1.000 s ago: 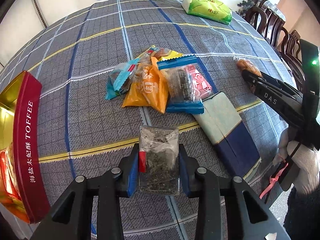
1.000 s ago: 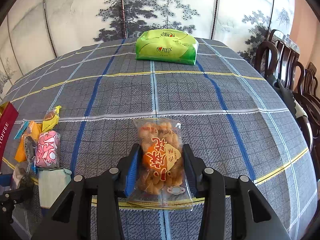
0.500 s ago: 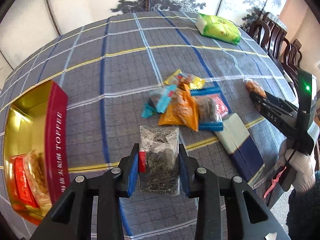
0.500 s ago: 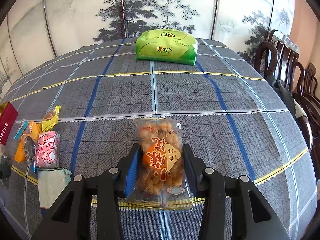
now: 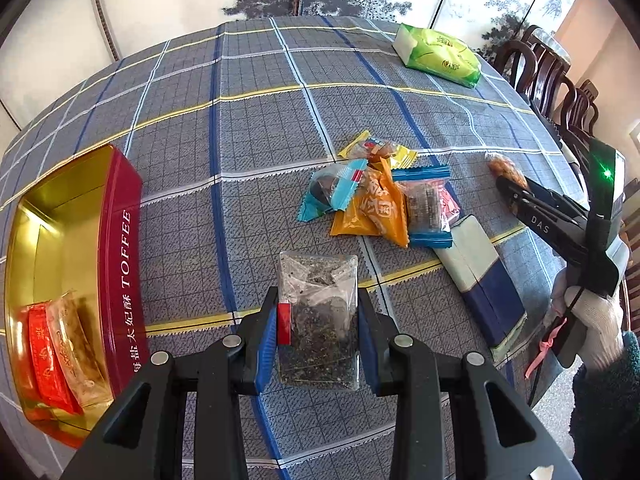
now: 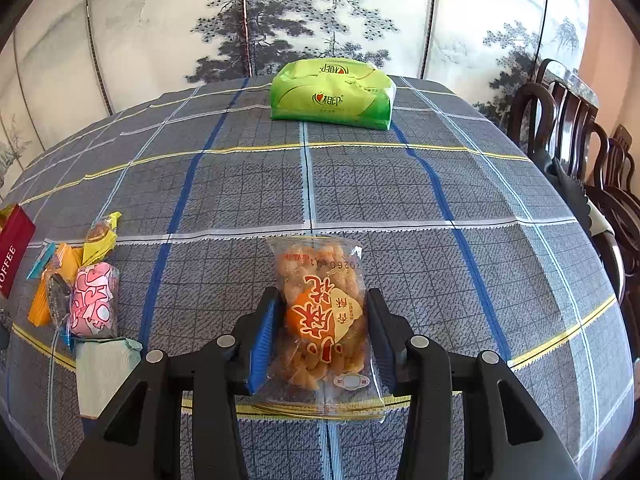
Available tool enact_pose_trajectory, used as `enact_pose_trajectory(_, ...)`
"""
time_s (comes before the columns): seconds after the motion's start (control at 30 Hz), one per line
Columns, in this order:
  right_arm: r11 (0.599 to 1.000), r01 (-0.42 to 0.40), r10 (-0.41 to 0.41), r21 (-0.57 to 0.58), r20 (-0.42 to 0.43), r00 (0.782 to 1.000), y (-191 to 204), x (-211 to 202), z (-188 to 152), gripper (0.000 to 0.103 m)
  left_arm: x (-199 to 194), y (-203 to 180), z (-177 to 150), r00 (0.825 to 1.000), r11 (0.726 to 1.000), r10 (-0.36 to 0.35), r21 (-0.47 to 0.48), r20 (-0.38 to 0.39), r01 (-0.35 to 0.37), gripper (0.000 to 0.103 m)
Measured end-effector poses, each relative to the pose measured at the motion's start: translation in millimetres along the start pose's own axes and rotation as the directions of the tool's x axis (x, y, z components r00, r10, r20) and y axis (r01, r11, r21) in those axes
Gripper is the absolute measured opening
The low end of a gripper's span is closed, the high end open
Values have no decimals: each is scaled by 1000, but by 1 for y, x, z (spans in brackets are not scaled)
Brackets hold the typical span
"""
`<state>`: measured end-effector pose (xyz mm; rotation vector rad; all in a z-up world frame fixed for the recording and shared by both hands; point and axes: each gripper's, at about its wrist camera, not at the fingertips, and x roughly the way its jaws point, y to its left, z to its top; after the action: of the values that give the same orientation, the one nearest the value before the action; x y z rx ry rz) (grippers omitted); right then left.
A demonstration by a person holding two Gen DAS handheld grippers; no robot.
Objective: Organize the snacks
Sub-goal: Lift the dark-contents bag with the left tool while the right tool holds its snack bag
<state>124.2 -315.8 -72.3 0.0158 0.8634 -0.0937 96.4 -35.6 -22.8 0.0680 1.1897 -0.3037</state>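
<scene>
My left gripper (image 5: 318,320) is shut on a clear packet of dark dried bits (image 5: 318,312), held above the cloth. To its left lies the red and gold toffee tin (image 5: 124,264), with red and clear packets (image 5: 60,352) inside. A heap of small snack packets (image 5: 376,200) lies ahead on the table; the heap of small snack packets (image 6: 80,288) also shows at the left of the right wrist view. My right gripper (image 6: 322,316) is shut on a clear bag of fried twists (image 6: 320,312) with an orange label. In the left wrist view the right gripper (image 5: 510,184) stands at the right.
A green tissue pack (image 6: 332,94) sits at the table's far side. A flat pale and blue packet (image 5: 476,264) lies near the front edge, right of the heap. Dark wooden chairs (image 6: 576,152) stand along the right. A gloved hand (image 5: 592,324) holds the right gripper.
The left gripper has risen and drawn back to the left with its packet, so more of the tin's inside shows. The right gripper and its bag have stayed still.
</scene>
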Motion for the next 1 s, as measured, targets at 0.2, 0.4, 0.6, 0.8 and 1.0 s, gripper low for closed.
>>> enact_pose_trajectory(0.2,1000,0,0,2,0,1000,0,0,0,45,-1,-7,-1,1000,1000,-16,26,0,16,32)
enact_pose_trajectory(0.4,1000,0,0,3,0,1000,0,0,0,45,-2,-12,-4,1000,999,-24,40,-3,25,32)
enact_pose_trajectory(0.6,1000,1,-1,3,-1,1000,0,0,0,45,-7,-8,-1,1000,999,-19,45,6,19,32)
enact_pose_trajectory(0.8,1000,0,0,3,-1,1000,0,0,0,46,-13,0,3,1000,999,-15,45,21,14,32)
enact_pose_trajectory(1.0,1000,1,-1,4,-1,1000,1,0,0,46,-19,8,5,999,999,-13,39,35,11,32)
